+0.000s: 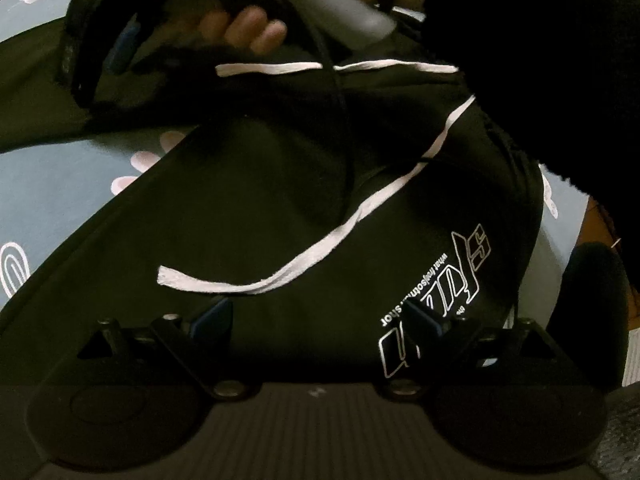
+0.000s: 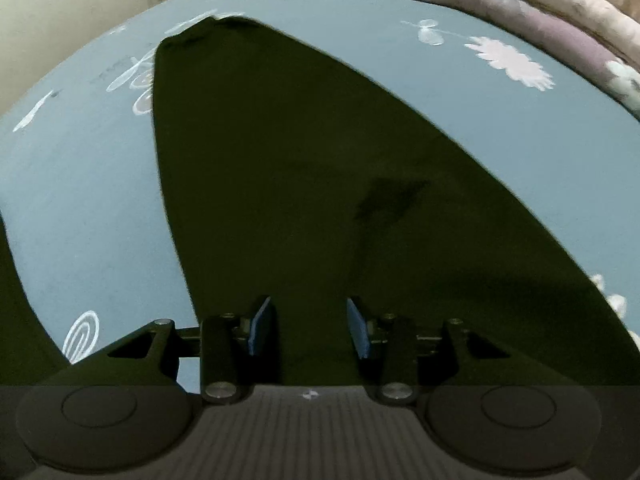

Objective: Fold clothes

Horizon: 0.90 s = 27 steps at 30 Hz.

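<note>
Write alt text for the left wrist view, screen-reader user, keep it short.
A dark garment with a white drawstring and white outline lettering lies on a blue flowered bedsheet, filling most of the view. The left gripper sits over it, jaws open and apart. At the top, blurred, a hand holds the other gripper.

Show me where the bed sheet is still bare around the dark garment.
Right wrist view: bare blue sheet left of the dark garment, and another patch between it and the purple quilt. Left wrist view: crowded; white drawstring, a hand and cable over the garment.
</note>
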Motion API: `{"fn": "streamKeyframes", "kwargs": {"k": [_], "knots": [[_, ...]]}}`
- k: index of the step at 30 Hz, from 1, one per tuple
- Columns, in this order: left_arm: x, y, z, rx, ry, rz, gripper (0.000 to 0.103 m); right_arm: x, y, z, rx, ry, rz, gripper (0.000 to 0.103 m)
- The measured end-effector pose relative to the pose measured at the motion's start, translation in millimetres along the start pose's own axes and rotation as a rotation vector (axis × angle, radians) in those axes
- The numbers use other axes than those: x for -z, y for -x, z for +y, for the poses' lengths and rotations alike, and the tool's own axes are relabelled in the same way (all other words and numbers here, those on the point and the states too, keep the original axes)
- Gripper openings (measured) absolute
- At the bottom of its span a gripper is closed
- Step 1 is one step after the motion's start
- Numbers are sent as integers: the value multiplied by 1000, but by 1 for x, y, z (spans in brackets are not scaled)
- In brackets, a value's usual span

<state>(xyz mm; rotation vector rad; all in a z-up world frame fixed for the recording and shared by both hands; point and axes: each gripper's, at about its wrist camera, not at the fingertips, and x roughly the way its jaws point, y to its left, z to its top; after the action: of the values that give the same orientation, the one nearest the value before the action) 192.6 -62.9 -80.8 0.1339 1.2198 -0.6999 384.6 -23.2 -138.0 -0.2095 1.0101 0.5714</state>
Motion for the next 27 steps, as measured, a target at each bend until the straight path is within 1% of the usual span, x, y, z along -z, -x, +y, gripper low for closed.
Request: {"fn": "streamKeyframes", "kwargs": {"k": [3,5,8,11,13,14,16,19,22,25,27], "knots": [[0,0,0,4,-3,-1,92,-6,7,-11,44,-46,-53,48],[0,0,1,8,-2,-1,92,-13,-1,-22,83,-93,-59,48],[0,0,4,4,4,-2,92,-25,-10,-31,96,-153,-111,48],[0,-1,7,5,9,1,92,-39,-22,-31,112,-164,-159,48],[0,-2,8,7,12,1,92,-46,-36,-26,165,-135,-148,48],[-1,-2,9,10,13,0,92,-48,-44,-24,191,-116,-127,49],[0,-1,11,13,16,-1,92,-46,-48,-24,209,-106,-119,51],[0,-1,13,16,23,-4,92,-46,-38,-24,189,-109,-74,51],[-1,0,13,11,23,-8,92,-36,-18,-24,183,-104,-51,51],[0,4,13,16,23,-18,92,-18,13,-30,172,-140,-28,51],[-1,8,13,12,23,-32,92,-1,43,-36,192,-157,-18,51]]}}
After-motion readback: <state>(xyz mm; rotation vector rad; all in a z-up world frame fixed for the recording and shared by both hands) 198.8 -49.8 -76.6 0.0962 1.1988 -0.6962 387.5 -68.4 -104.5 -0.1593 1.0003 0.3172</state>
